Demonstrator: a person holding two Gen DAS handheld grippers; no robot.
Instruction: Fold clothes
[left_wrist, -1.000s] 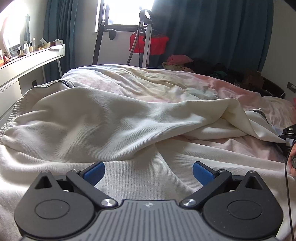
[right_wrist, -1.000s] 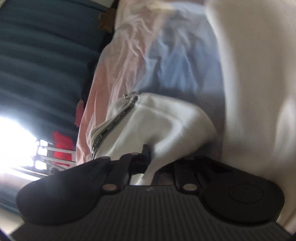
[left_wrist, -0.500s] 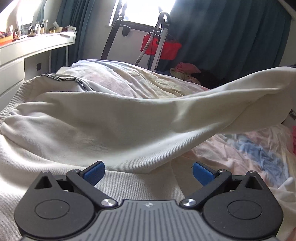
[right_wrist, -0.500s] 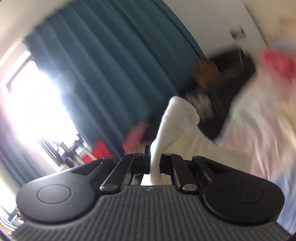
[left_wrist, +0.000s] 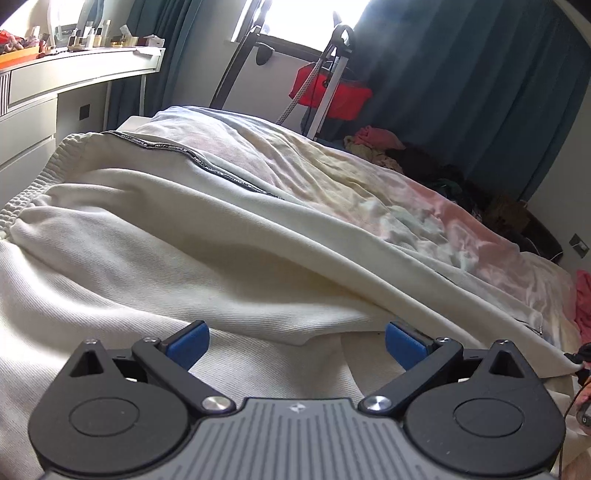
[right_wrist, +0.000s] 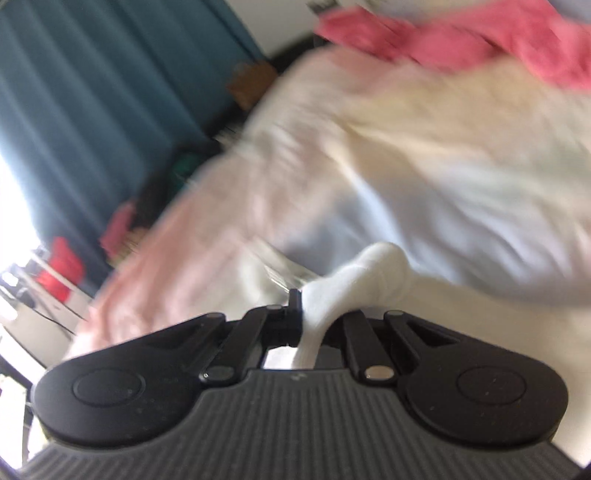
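Starting at the far left of the left wrist view, the ribbed hem of the cream zip-up garment (left_wrist: 229, 236) bunches near the white vanity shelf (left_wrist: 85, 74), and its zipper tape (left_wrist: 192, 158) runs rightward over the pastel bedsheet (left_wrist: 424, 214). The left gripper (left_wrist: 297, 341) hovers low over the near cloth, its blue pads spread wide with nothing between them. Half a second ago the cloth arched high across this view; now it has dropped into a long taut fold sloping to the right edge. The right gripper (right_wrist: 317, 314) stays clenched on a white wad of that garment (right_wrist: 369, 273), its view blurred. The fold-over seems nearly laid, so release looks next
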